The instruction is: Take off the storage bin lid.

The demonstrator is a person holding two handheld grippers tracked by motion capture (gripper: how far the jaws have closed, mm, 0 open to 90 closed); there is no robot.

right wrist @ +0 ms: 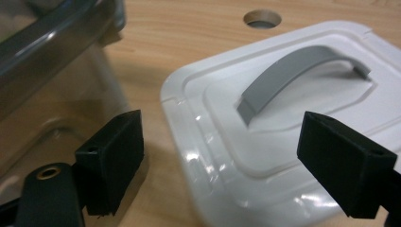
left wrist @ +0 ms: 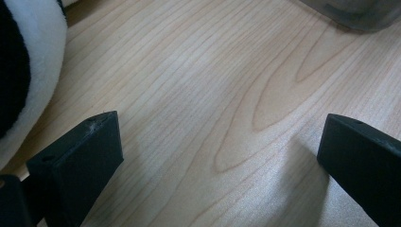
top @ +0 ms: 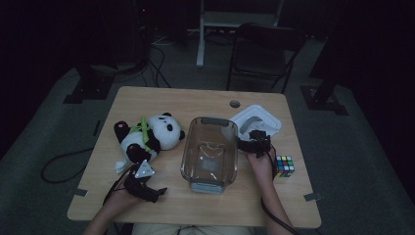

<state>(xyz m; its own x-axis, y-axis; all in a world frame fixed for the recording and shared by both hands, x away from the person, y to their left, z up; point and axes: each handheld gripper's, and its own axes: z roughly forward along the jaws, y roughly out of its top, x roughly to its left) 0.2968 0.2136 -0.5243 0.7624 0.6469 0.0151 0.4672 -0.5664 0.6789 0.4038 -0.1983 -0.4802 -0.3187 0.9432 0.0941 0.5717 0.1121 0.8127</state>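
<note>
A clear plastic box (top: pixel 186 147) stands open in the middle of the wooden table (top: pixel 161 100). Its white lid (top: pixel 257 120) with a grey handle (right wrist: pixel 293 71) lies flat to the box's right. My right gripper (top: pixel 254 139) hovers at the lid's near edge, beside the box wall (right wrist: pixel 52 61); in its own view the right gripper (right wrist: pixel 222 127) is open, with nothing between the jaws. A panda plush (top: pixel 149 134) lies left of the box. My left gripper (top: pixel 157 192) rests low near the front edge, just below the panda (left wrist: pixel 23 61). The left gripper (left wrist: pixel 222 127) is open over bare wood.
A Rubik's cube (top: pixel 285 165) sits at the table's right edge, beside my right hand. A cable hole (top: pixel 235 104) is at the back of the table, beyond the lid. A dark chair (top: pixel 264 49) and cables stand on the floor behind the table.
</note>
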